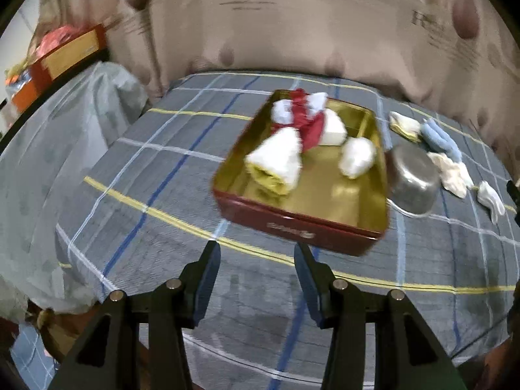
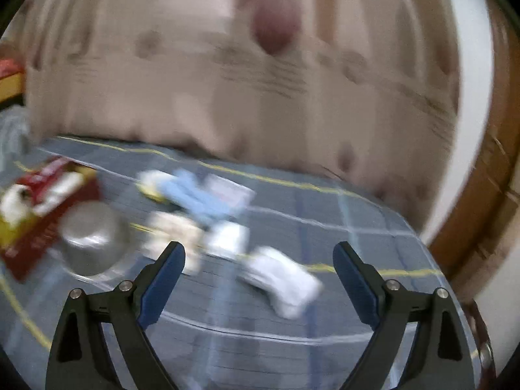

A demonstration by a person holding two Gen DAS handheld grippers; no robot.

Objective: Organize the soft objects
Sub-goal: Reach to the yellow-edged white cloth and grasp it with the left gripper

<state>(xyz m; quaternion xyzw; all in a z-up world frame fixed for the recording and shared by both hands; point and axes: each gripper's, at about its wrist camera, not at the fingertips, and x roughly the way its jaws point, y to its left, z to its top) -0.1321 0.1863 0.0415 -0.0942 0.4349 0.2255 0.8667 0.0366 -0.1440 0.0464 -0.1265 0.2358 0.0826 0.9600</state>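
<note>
Tin and its neighbours
Rolled cloths lie in the tin; pot touches its right side, loose socks beyond.

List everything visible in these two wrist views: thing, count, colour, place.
tin box: one, red outside and gold inside, open, on the checked cloth.
soft rolls in the box: about four white, one with a yellow end, plus a dark red cloth lying across them.
metal pot: one, silver, upside down, touching the box's right side.
loose soft items: around five, right of the pot; cream, light blue, yellow-edged and white; exact count blurred.
white sock: nearest the right gripper.
checked cloth: grey with yellow, blue and white lines.
curtain: beige, behind.
red and orange boxes: far left.
left gripper: open, empty.
right gripper: open, empty.
</note>
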